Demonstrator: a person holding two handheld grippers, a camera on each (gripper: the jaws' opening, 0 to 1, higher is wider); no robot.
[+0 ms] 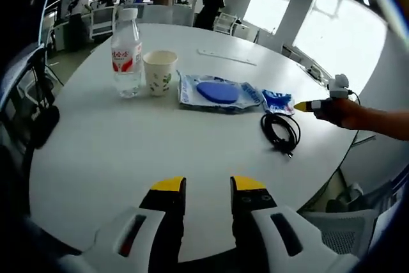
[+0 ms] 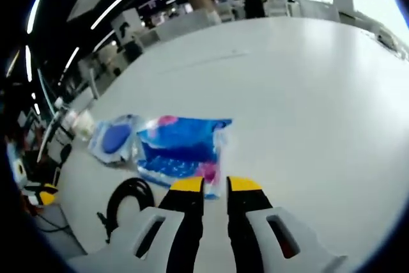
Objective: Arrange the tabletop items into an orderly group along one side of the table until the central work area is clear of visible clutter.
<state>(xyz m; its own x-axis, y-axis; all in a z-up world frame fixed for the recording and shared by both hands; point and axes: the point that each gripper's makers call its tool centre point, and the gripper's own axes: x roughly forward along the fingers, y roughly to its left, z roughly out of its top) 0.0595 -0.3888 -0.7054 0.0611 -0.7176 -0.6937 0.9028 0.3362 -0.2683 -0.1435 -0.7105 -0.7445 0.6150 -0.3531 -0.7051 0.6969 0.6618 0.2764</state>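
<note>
Right gripper (image 2: 215, 185) at blue packet (image 2: 182, 148); left gripper (image 1: 209, 185) hovers.
Both fingers apart, gripping nothing; packet edge possibly between right fingers. Cable (image 1: 281, 130) beside packet; bottle (image 1: 126, 52), cup (image 1: 160, 73) beyond.

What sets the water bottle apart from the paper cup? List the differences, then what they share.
The water bottle is clear plastic with a red-and-white label; the paper cup is opaque cream with a small leaf print. The water bottle is taller and closed by a white cap; the paper cup is shorter and open at the top. Both stand upright, side by side on the white table.
</note>
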